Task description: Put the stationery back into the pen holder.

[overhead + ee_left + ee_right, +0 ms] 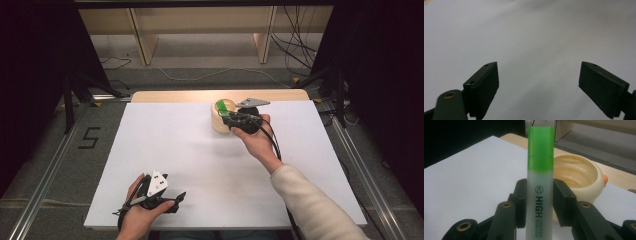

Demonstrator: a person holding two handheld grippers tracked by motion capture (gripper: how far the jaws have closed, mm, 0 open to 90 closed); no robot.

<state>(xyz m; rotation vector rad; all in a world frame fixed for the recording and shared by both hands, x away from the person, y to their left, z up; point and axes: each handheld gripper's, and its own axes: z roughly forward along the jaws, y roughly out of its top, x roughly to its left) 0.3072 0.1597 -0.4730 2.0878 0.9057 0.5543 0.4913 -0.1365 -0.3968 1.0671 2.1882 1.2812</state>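
One thing is already in your grip — the green highlighter [540, 182], and you hold it in the right gripper [539, 202] with both jaws pressed on its pale barrel, so this gripper is closed on the pen. In the right gripper view the green cap points away from the jaws, and the cream cup [579, 178] stands just behind it, a little to the side, with its mouth open and nothing visible inside. From the high view, the right gripper [231, 120] is at the cup [220, 116], close to its rim, and the green of the pen [220, 107] shows above the cup's mouth; I cannot tell from there if the tip is already inside or only over it.

So I judge the picking up is done, and the placing is what is left — you bring the pen over the cup's mouth, lower it and release it.

Your left gripper [172, 200] rests well apart from the cup, at the near edge of the white table [165, 150]. Its jaws stand wide apart with nothing between them, and the left gripper view looks at bare white surface [536, 37].
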